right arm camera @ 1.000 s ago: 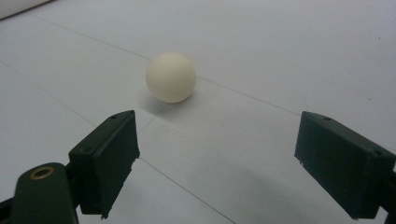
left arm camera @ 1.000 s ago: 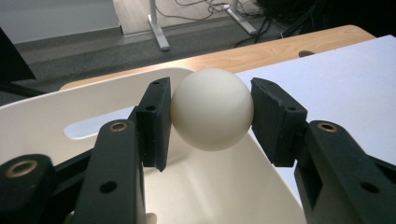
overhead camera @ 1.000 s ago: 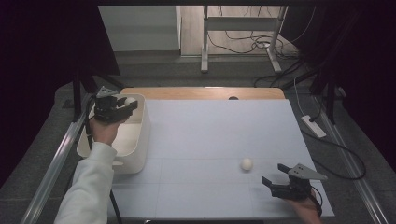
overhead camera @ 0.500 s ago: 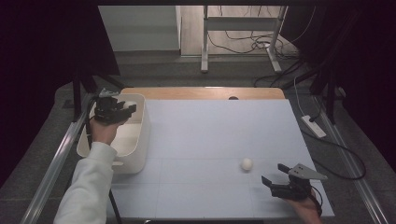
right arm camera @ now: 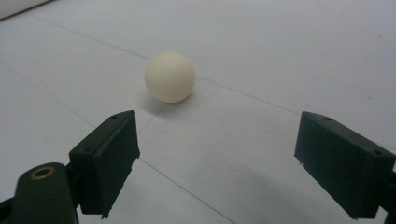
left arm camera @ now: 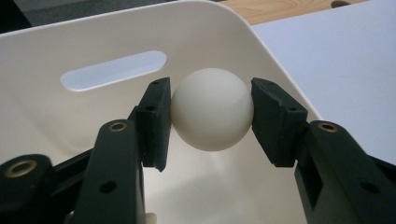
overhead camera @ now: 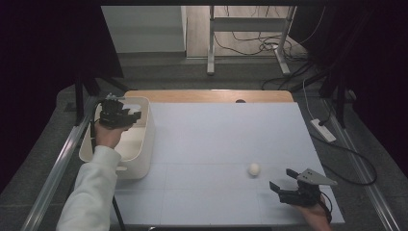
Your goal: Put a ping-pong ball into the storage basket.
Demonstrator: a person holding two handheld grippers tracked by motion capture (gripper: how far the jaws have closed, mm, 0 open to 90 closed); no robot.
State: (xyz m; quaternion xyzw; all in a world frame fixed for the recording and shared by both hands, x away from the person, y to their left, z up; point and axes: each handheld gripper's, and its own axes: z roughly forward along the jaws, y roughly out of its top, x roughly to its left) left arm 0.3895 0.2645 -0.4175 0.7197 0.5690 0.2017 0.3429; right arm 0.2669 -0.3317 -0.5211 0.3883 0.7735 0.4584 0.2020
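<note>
The left claw (left arm camera: 212, 116) was clamped on a cream ball (left arm camera: 212, 110) held above the inside of the white bin (overhead camera: 142, 144) at the worktop's (overhead camera: 216, 139) left edge, while the right claw (right arm camera: 231, 163) stood spread apart, facing a second ball (right arm camera: 170, 76) resting on the worktop just ahead of it

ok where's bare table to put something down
Most of the pale blue table mat is free between the white plastic bin and its right edge. Crowded: the near-right corner, where the small cream ball faces the open right gripper.
</note>
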